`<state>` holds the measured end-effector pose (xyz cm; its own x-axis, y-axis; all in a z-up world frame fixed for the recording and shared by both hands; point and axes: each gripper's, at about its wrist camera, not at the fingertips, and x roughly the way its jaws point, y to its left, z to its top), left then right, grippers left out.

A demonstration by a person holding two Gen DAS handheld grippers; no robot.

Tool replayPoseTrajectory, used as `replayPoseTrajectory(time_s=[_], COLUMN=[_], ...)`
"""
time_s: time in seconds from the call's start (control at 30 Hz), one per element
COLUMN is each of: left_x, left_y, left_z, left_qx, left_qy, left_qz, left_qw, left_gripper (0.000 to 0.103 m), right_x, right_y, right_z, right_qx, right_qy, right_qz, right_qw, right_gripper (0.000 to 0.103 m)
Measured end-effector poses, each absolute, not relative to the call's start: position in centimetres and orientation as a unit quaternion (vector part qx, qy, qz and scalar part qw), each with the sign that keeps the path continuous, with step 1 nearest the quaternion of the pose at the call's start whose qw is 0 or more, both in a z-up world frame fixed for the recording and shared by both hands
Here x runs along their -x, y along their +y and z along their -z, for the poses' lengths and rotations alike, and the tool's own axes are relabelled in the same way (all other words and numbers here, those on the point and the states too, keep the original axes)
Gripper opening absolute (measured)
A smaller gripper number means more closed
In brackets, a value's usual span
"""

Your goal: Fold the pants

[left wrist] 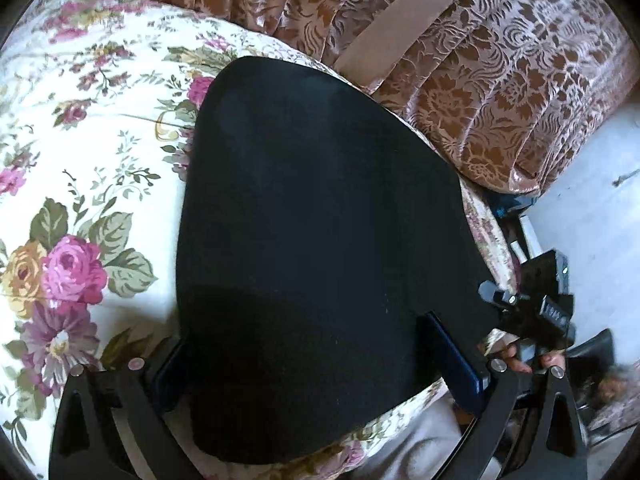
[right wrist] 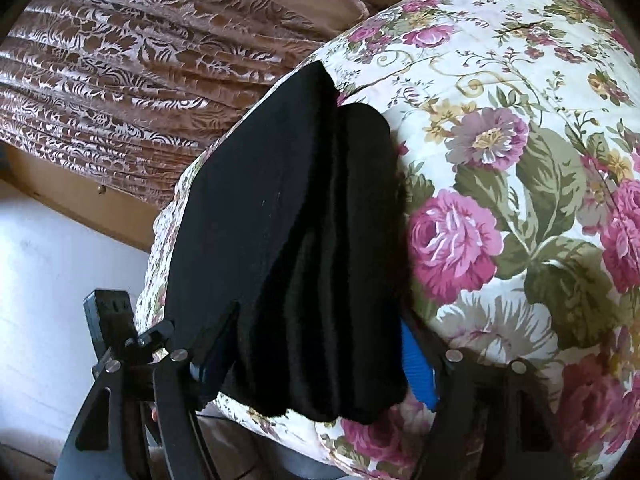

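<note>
The black pants (left wrist: 312, 240) lie folded into a compact stack on the floral bedspread (left wrist: 80, 152), near its edge. In the left wrist view my left gripper (left wrist: 312, 364) is open, its blue-padded fingers (left wrist: 456, 356) straddling the near end of the stack. In the right wrist view the pants (right wrist: 280, 248) show several stacked layers. My right gripper (right wrist: 316, 360) is open too, its fingers (right wrist: 418, 364) on either side of the stack's near end. My right gripper also shows in the left wrist view (left wrist: 532, 308), held at the right of the pants.
A brown patterned velvet cover (left wrist: 500, 80) with pleats lies behind the bedspread; it also shows in the right wrist view (right wrist: 120, 60). The pale floor (right wrist: 48, 280) lies beyond the bed's edge. The floral bedspread (right wrist: 520, 160) stretches away to the side of the pants.
</note>
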<state>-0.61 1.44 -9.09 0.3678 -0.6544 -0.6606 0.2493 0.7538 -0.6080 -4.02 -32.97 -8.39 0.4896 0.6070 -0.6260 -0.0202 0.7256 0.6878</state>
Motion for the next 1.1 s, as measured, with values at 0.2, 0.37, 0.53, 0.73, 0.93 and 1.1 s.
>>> replayPoseTrajectory(time_s=[0.2,0.37,0.53,0.73,0.93,1.1], left_x=[-0.1,1.2,1.7,2.9,2.9,1.7], left_y=[1.4,0.3,0.5,-0.9,-1.6,-2.6], left_z=[9.2,8.3,7.3,4.3,2.8,1.0], left_qx=[0.236,0.174,0.166,0.079,0.057,0.032], left_qy=[0.483,0.461,0.438,0.385,0.351,0.315], left_qz=[0.297,0.301,0.288,0.276,0.27,0.259], left_qw=[0.789,0.817,0.835,0.877,0.895,0.912], left_gripper=[0.102,0.079,0.064,0.051,0.047,0.047], right_x=[3.9,4.2,4.8,5.7,6.0,4.6], right_y=[-32.2,-31.5,-30.9,-29.0,-29.4,-29.3], right_z=[8.6,8.4,7.4,5.0,3.3,1.6], right_qx=[-0.305,-0.284,-0.248,-0.149,-0.144,-0.133], right_qy=[0.458,0.444,0.424,0.388,0.344,0.31], right_qz=[-0.195,-0.181,-0.177,-0.156,-0.15,-0.145], right_qw=[0.812,0.831,0.853,0.896,0.916,0.93], right_gripper=[0.079,0.076,0.064,0.057,0.053,0.052])
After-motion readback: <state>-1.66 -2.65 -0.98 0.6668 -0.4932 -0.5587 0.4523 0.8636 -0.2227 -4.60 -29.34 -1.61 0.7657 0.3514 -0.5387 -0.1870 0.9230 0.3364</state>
